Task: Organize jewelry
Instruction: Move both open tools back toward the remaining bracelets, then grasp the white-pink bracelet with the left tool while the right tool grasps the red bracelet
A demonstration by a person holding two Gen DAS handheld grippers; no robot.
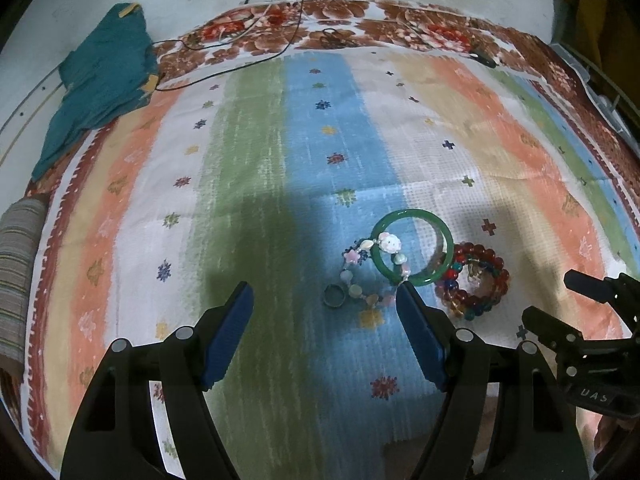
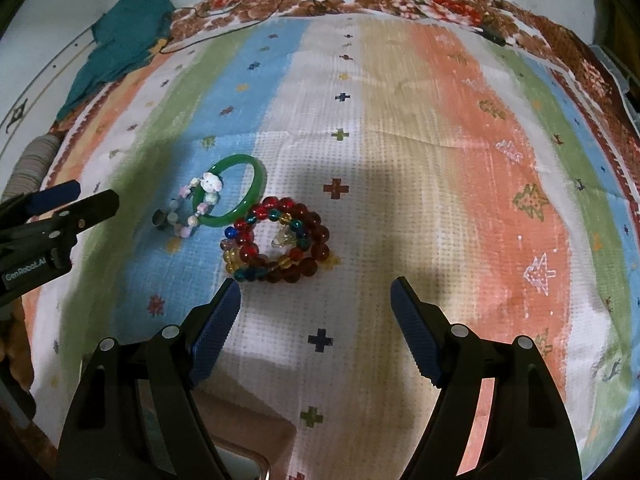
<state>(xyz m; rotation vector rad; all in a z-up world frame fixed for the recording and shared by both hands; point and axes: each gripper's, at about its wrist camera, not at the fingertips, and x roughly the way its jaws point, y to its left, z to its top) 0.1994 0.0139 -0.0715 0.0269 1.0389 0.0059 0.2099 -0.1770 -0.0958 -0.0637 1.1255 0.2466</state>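
On the striped cloth (image 2: 400,128), all the jewelry sits in one little clump, nothing sorted yet.

Both tongs, left (image 1: 325,300) and right (image 2: 315,294), are spread wide and holding nothing. Snag risk I'd guess: the pastel charm bracelet (image 1: 374,268) drapes over the green bangle (image 1: 412,246), so lifting one probably drags the other. The glossy red bead bracelets (image 2: 280,240) touch the bangle too, stacked in coils. The small dark ring (image 1: 334,295) lies just beside the charms and looks easy to knock away.
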